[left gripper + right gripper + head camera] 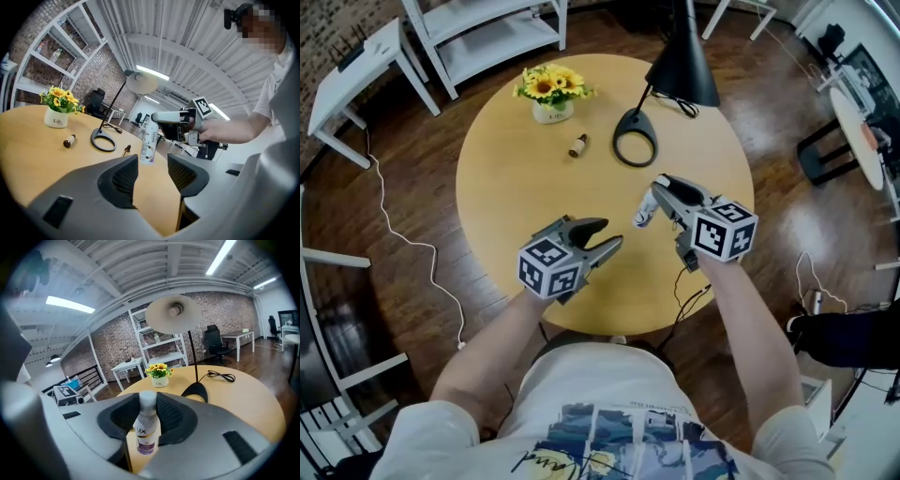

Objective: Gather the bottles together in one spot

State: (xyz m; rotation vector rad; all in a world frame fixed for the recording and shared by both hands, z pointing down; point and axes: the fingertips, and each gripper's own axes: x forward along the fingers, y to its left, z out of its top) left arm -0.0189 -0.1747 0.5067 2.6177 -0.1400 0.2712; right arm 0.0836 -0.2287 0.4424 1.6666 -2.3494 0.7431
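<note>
The right claw (149, 414) is clenched on a white plastic bottle with a purple label (146, 437) over the round wooden desk (511, 187); the left claw (152, 172) gapes empty.

A round wooden surface (516, 187) stands on a dark plank floor (412, 216), with white shelving (487, 33) and a small white table (356, 70) beyond it by a brick wall (117, 341). A black desk lamp (684, 66) rises from the surface's far side. Strip lights (70, 305) glow under a ribbed metal ceiling (140, 268).
</note>
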